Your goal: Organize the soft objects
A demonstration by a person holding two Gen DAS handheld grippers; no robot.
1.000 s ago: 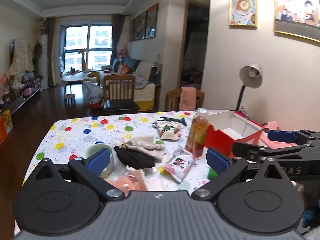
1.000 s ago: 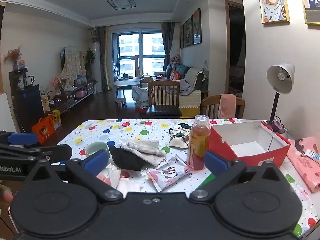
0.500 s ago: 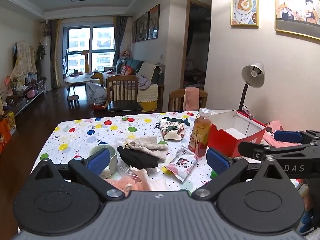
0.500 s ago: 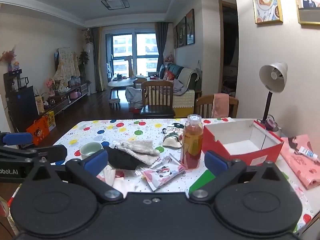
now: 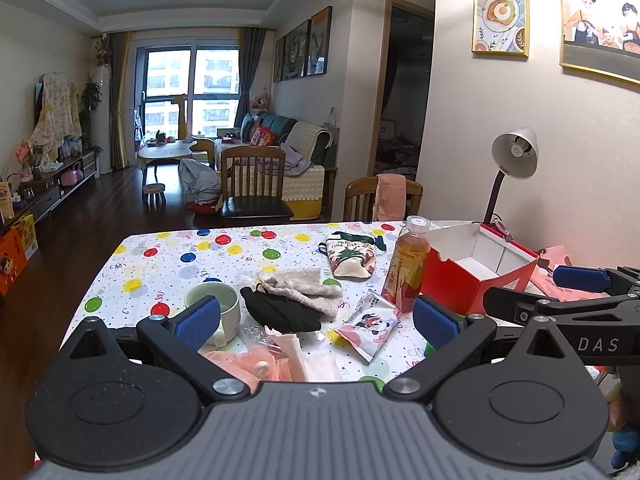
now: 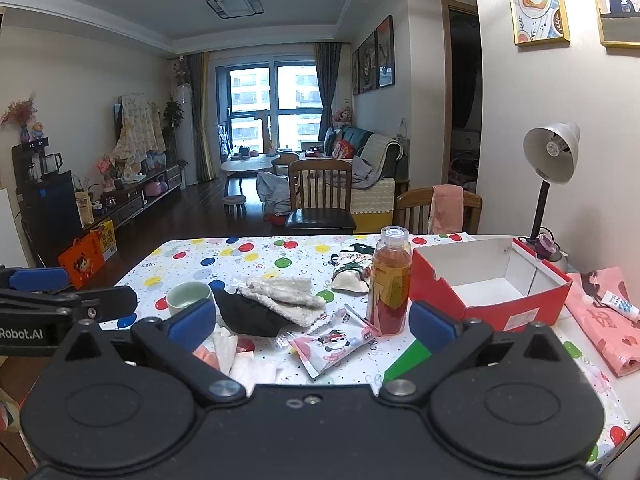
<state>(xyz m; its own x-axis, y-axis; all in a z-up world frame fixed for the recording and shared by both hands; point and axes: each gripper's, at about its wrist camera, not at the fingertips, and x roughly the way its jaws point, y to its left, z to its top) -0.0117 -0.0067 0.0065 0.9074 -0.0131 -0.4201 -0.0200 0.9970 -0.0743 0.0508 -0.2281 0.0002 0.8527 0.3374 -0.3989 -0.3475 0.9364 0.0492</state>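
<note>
Both wrist views sit low at the near edge of the bench (image 5: 168, 264), facing across it toward the window. Left view sits left of right; both share bottle (image 6: 390, 280) and red box (image 5: 472, 276).

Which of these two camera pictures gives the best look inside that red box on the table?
The right wrist view. There the red box shows its whole open top, white walls and bare white floor. In the left wrist view the same red box appears more side-on, and the right gripper crosses in front of its near corner, hiding part of it.
</note>
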